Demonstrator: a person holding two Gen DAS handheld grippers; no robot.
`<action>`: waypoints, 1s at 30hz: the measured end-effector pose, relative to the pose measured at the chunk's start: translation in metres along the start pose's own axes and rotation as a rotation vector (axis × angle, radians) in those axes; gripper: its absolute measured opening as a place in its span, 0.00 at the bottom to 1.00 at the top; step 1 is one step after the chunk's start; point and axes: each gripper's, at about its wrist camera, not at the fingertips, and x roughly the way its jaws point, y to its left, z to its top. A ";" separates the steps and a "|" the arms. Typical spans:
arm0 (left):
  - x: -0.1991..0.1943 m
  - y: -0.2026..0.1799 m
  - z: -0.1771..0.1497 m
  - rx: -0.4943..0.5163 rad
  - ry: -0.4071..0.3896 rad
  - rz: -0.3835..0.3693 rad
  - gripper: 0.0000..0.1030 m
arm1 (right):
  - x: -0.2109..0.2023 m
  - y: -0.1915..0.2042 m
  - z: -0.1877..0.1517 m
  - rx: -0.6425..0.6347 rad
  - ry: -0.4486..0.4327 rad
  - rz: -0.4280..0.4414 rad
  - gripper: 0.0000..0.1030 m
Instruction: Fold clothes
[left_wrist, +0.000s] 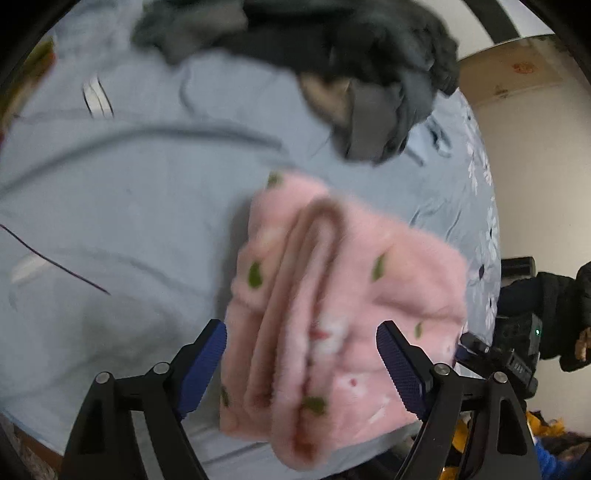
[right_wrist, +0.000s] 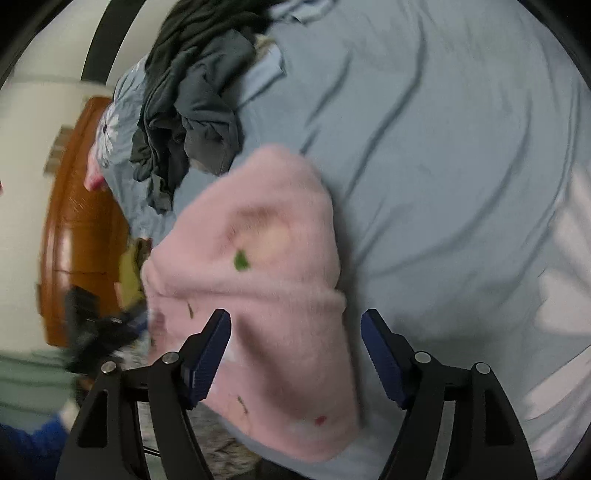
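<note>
From the left wrist, the left gripper (left_wrist: 301, 363) stands spread wide, gripping nothing, over a folded pink fleece garment (left_wrist: 332, 306) lying near the bed's (left_wrist: 129, 192) near edge; a dark clothes pile (left_wrist: 351, 62) sits farther back. From the right wrist, the right gripper (right_wrist: 295, 354) also gapes empty above the pink bundle (right_wrist: 258, 266). The fleece looks soft, light and thick; a folded edge seems the best hold.
</note>
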 end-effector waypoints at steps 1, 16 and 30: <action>0.007 0.002 -0.002 0.011 0.021 -0.008 0.83 | 0.007 -0.003 -0.001 0.017 0.005 0.018 0.74; 0.045 0.022 0.008 -0.098 0.075 -0.046 0.64 | 0.052 -0.010 0.019 0.132 0.073 0.079 0.56; -0.062 -0.041 -0.004 -0.051 -0.112 -0.099 0.42 | -0.035 0.101 0.041 -0.036 0.024 0.095 0.37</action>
